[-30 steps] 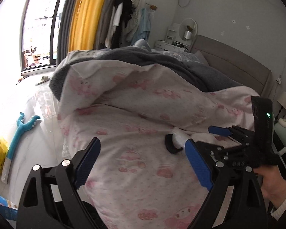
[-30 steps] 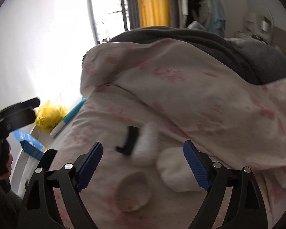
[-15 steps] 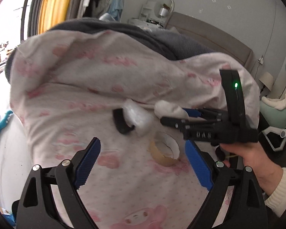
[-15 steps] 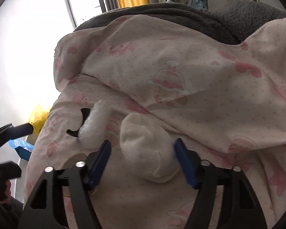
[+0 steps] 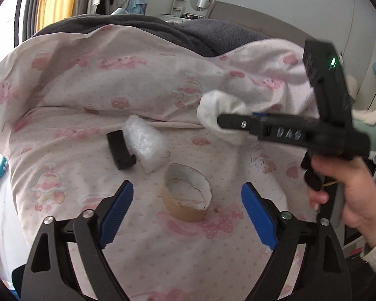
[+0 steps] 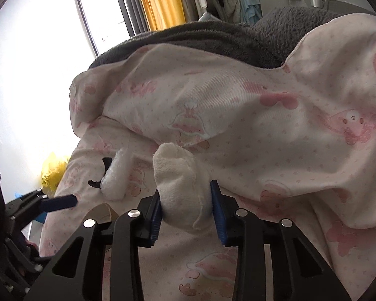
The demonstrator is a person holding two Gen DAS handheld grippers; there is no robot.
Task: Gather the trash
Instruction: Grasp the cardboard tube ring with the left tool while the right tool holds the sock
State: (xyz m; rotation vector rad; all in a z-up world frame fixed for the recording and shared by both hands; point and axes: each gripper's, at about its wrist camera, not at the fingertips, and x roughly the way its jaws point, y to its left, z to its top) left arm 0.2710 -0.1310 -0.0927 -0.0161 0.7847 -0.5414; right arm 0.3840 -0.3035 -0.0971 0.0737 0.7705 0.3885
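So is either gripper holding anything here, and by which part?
The right gripper has just closed on the white wad, pads at its near sides. The left gripper holds nothing.

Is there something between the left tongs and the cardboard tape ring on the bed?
Nothing visible. The left tongs stand open around the cardboard tape ring, with only the pink quilt under it. The white foam piece and black clip lie beyond it.
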